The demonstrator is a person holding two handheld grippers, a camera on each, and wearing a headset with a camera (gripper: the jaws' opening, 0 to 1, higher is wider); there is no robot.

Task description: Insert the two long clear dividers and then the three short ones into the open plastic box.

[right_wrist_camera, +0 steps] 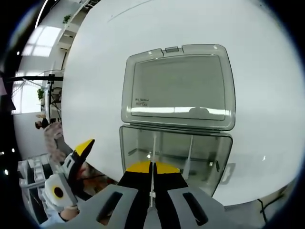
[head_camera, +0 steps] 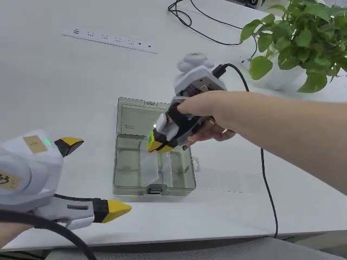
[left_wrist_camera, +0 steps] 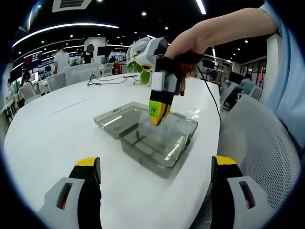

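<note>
The open clear plastic box (head_camera: 123, 162) lies mid-table with its lid (head_camera: 133, 115) folded back. A hand holds my right gripper (head_camera: 157, 145) over the tray, shut on a long clear divider (head_camera: 150, 163) that stands upright and reaches down into the box. In the right gripper view that divider (right_wrist_camera: 153, 151) runs edge-on from the closed yellow tips (right_wrist_camera: 152, 168) into the box (right_wrist_camera: 138, 143). A second long divider (right_wrist_camera: 189, 151) stands in the tray beside it. My left gripper (head_camera: 93, 176) hangs open at the lower left, apart from the box, with nothing between its fingers (left_wrist_camera: 88, 166).
Faint clear divider pieces (head_camera: 223, 182) lie flat on the table right of the box. A white power strip (head_camera: 111, 39) and black cables (head_camera: 214, 27) lie at the back. A potted plant (head_camera: 303, 32) stands at the back right. The table's front edge (head_camera: 179, 234) is close.
</note>
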